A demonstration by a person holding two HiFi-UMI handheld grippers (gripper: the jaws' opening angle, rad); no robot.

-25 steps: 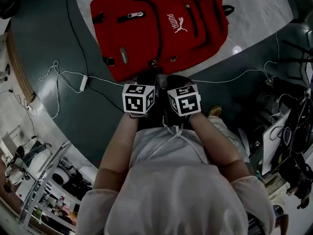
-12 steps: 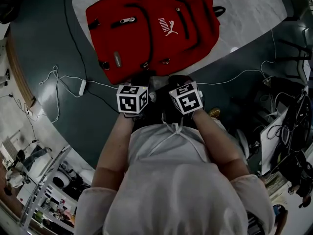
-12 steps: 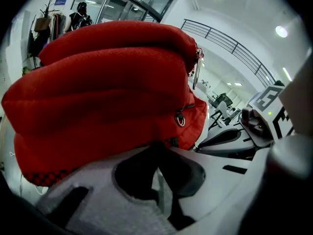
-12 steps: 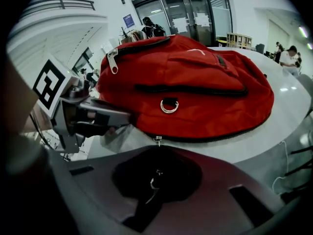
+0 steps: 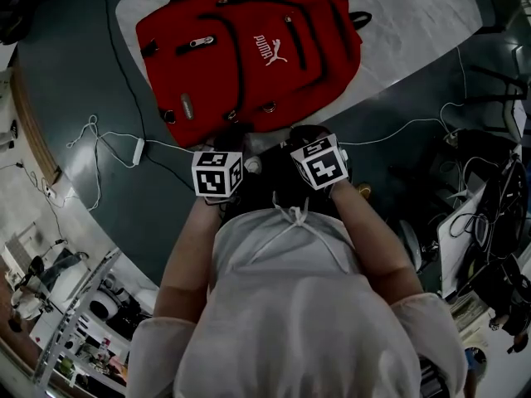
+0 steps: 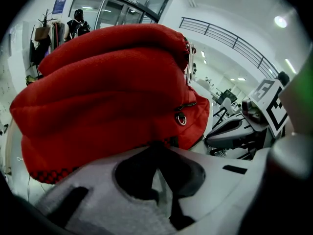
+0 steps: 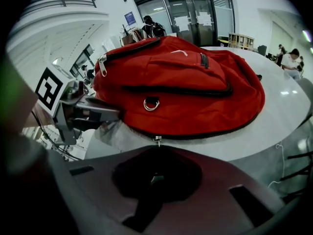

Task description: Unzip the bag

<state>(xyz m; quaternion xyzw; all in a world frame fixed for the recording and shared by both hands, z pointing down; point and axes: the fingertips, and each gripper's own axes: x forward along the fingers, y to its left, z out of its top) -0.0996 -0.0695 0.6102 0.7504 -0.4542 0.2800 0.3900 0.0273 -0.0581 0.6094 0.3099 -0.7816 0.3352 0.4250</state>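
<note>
A red backpack (image 5: 249,52) lies flat on a round white table (image 5: 415,23), its black zippers closed. Both grippers hover at its near edge, side by side. My left gripper (image 6: 156,145) is shut with nothing in it, its tip against the bag's red fabric (image 6: 107,87). My right gripper (image 7: 156,148) is also shut, and a small metal zipper pull (image 7: 157,140) hangs just beyond its tip, on the bag's (image 7: 186,87) black lower zipper line. In the head view the left gripper (image 5: 232,135) and right gripper (image 5: 303,135) show ahead of their marker cubes.
A white cable with an adapter (image 5: 137,148) trails over the dark floor to the left of the table. Desks, cables and equipment (image 5: 489,222) crowd the right side. A seated person (image 7: 293,58) is far off beyond the table.
The two grippers have drawn slightly apart, the left one going left. The bag sits higher and further left in the head view. Both stay shut.
</note>
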